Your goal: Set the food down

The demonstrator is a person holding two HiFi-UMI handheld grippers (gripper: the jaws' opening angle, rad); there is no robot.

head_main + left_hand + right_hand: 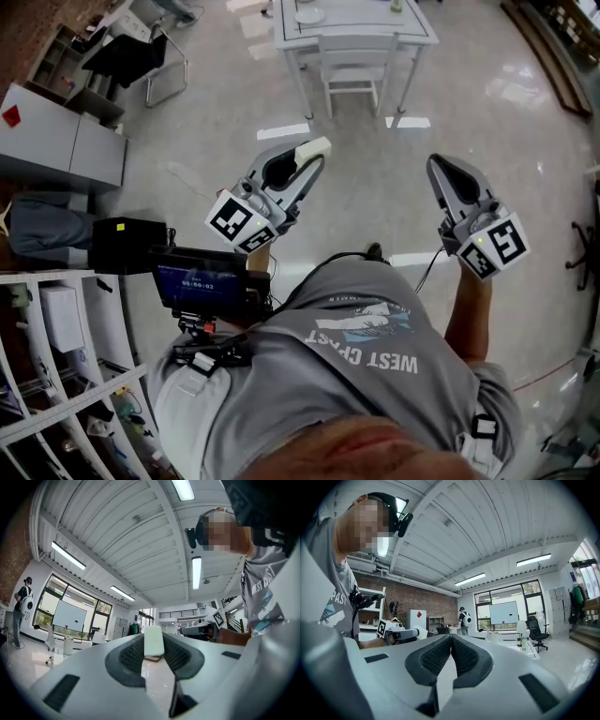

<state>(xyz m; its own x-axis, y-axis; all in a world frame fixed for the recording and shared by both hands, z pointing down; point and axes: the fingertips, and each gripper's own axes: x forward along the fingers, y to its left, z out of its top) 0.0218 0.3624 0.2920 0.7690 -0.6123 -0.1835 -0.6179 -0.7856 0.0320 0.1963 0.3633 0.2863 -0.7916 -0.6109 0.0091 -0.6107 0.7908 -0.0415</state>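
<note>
Judging by the L gripper view, the food (153, 641), a pale block w/ a thin brown layer at its base, is clamped between the pads of the L gripper (153, 654), whose jaws are drawn in narrow on its sides. In the head view the block is seen poking out past that gripper's tip, held in the air over bare floor (366, 187). The R gripper (451, 641) is seen w/ its jaws pressed together and nothing between them; it is held well apart, to the right, at approx. the same height.

No surface is found under the food. A white table (412, 36) is seen far off, w/ a chair (352, 73) tucked in at its near side and a plate (309, 16) toward its far left. That is prob. the set-down spot, so the task is judged barely begun: the table must be approached first.

Risks from here:
- Only the block's lower part is held, so it could be tipped or slid out if the gripper is swung or jolted on the way.
- If the pads are opened before the food is touching the table, it would be dropped, and poss. broken.
- The chair could be clipped by a gripper if the table is approached from the near side.
</note>
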